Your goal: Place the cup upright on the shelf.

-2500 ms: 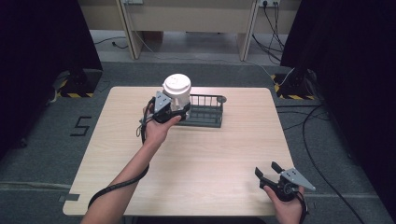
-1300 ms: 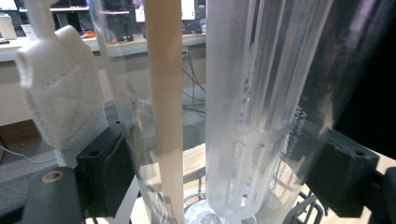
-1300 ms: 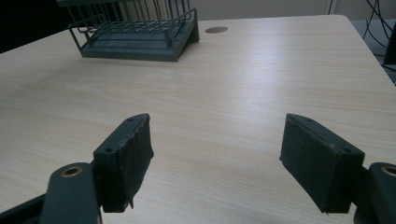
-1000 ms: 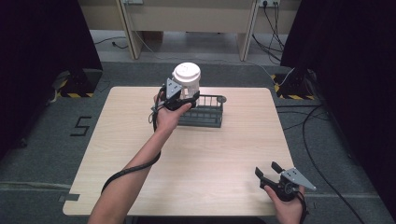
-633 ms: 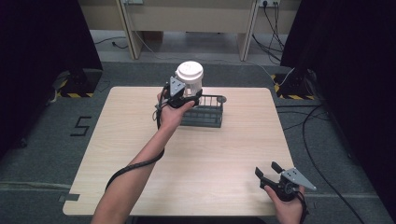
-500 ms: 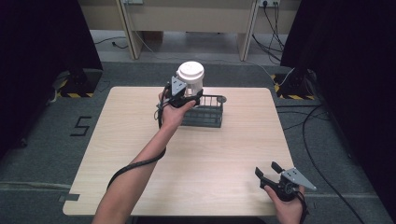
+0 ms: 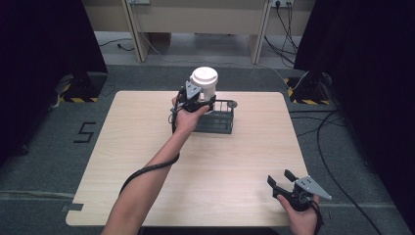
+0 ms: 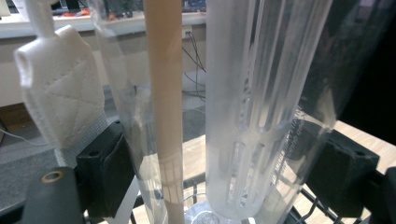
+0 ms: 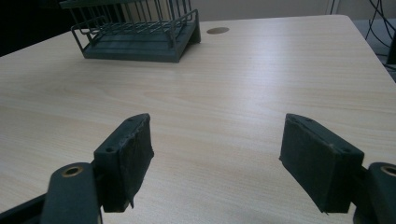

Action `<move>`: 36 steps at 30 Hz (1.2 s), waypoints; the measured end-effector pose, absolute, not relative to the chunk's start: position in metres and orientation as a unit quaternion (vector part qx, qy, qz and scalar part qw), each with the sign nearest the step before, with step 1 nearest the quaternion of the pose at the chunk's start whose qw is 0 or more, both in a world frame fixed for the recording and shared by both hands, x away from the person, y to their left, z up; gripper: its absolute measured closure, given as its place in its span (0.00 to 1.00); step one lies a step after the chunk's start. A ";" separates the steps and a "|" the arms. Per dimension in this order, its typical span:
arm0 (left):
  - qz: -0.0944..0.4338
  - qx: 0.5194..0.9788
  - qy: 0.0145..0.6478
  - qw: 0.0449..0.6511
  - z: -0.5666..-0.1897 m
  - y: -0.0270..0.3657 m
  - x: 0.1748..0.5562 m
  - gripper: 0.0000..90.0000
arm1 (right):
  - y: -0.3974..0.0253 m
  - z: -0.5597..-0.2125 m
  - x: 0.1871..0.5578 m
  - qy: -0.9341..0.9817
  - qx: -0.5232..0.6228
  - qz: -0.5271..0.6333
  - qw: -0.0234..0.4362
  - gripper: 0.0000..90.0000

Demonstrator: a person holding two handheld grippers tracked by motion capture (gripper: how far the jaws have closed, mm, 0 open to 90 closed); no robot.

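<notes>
A clear tumbler with a white lid (image 7: pixel 204 81) is held upright in the air over the left part of a dark wire rack (image 7: pixel 219 121). My left gripper (image 7: pixel 198 101) is shut on its lower body. In the left gripper view the tumbler (image 8: pixel 261 116) stands between the two black pads (image 8: pixel 105 172), with a beige tube (image 8: pixel 166 93) and a ribbed white insert inside it, and rack wires (image 8: pixel 322 207) below. My right gripper (image 7: pixel 280 177) rests near the table's front right edge, open and holding nothing. Its jaws (image 9: pixel 217 163) face the rack (image 9: pixel 140 32) across bare wood.
The light wooden table (image 7: pixel 147 127) has a small round hole (image 9: pixel 217 30) just right of the rack. Cables run over the floor to the right of the table, and desk legs stand behind it. Dark curtains hang at both sides.
My left gripper has carried the tumbler up and to the right, from the rack's left end to above the rack. The right gripper has stayed put.
</notes>
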State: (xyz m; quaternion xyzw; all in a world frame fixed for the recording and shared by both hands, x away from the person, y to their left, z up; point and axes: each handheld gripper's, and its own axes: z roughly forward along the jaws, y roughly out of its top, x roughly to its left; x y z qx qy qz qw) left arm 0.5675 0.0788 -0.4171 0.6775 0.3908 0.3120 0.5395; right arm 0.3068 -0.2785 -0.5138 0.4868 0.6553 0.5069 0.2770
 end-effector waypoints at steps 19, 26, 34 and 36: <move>0.295 0.692 0.409 0.517 -0.439 0.072 0.574 0.19 | -0.278 -0.514 0.307 0.657 0.485 0.507 0.276 0.28; 0.293 0.697 0.411 0.508 -0.444 0.070 0.574 0.19 | -0.278 -0.514 0.307 0.658 0.484 0.506 0.277 0.28; 0.289 0.700 0.415 0.504 -0.447 0.069 0.574 0.19 | -0.278 -0.514 0.307 0.658 0.484 0.506 0.277 0.28; 0.287 0.702 0.415 0.502 -0.447 0.069 0.574 0.19 | -0.278 -0.514 0.307 0.658 0.484 0.506 0.277 0.28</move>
